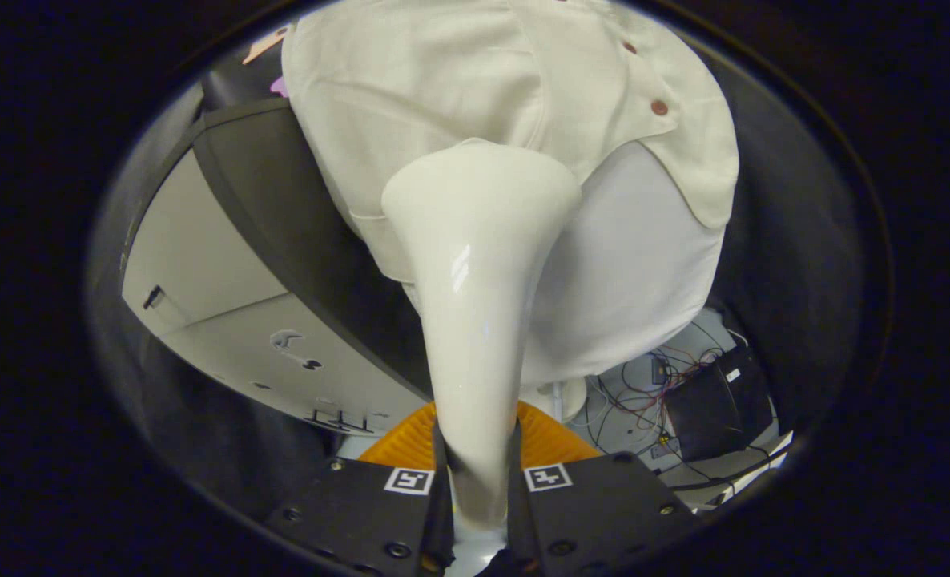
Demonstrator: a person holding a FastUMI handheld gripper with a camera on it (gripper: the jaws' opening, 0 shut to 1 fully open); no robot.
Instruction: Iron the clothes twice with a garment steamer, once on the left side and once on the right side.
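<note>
Claw: the claw (pixel 479 481) is clenched on the garment steamer (pixel 479 264), one finger on each side of its narrow handle, both pressing on it.
Why held so: gripping the slim lower part leaves the wide head free, well beyond the fingers, where it can meet cloth. Judged a firm hold; the handle sits centred in the gap.
Steamer look: glossy cream-white body, thin at the fingers and flaring to a broad, flat-topped head. A bright streak of reflection runs down its middle. Steam plate faces away; cannot tell if steam is coming out.
Steamer place: head lies against or just in front of the shirt (pixel 411 104), at its lower part, roughly mid-width. Contact itself is hidden behind the head.
Shirt look: off-white, woven, hanging upright, with a line of small brown buttons (pixel 659 106) along the placket and a curved hem. A smoother white layer (pixel 643 264) shows below the hem, perhaps a form or under-garment.
Why hung: a hanging garment lets the head travel along the cloth without a board.
Surroundings: orange ribbed part (pixel 551 439) just behind the fingers; cables and a black box (pixel 715 401) on the floor (pixel 627 437) below.
Step, judged: a pass appears under way; which side is not clear.
</note>
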